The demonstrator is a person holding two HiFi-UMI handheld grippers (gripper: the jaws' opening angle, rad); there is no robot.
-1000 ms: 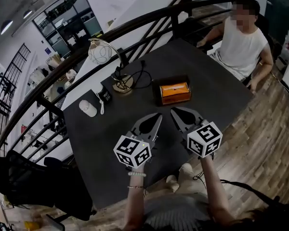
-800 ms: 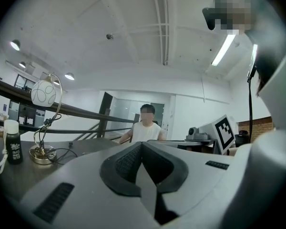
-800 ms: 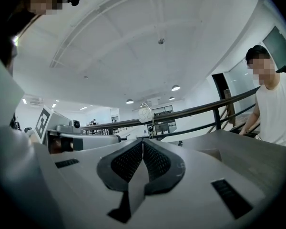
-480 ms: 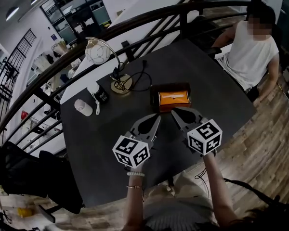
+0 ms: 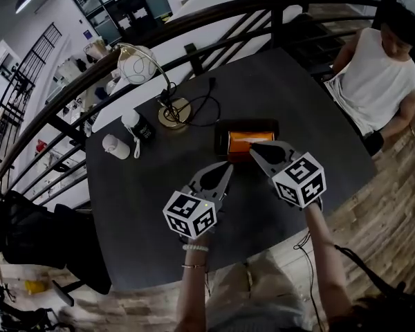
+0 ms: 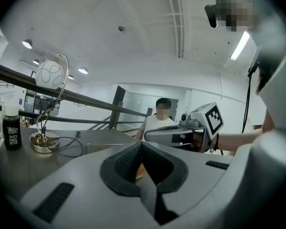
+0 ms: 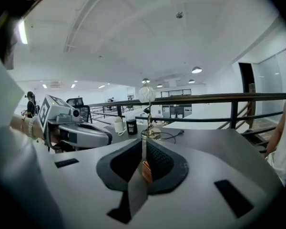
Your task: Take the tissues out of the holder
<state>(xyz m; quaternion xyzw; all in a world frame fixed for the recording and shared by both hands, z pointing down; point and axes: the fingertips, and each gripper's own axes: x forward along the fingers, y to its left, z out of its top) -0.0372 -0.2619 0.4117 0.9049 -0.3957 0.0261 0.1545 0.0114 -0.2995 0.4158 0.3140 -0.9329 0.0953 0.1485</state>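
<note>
I'm holding R gripper (image 5: 255,147) w/ jaws together, empty, tip over near edge of tissue holder (image 5: 222,131) mid-surface (image 5: 311,102). Orange tissues (image 5: 241,138) are sitting inside it. L gripper (image 5: 226,167) is hovering just beside holder's near-left corner, jaws also together, empty.

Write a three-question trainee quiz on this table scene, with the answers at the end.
1. Multiple choice: whose jaw tips are nearer the tissue holder in the head view? A) left gripper B) right gripper
2. True or false: in the head view, the lamp stands to the right of the tissue holder.
3. Fill in: the jaws of both grippers are ___.

Key: 1 B. 2 False; the lamp is to its left. 3 shut.
</note>
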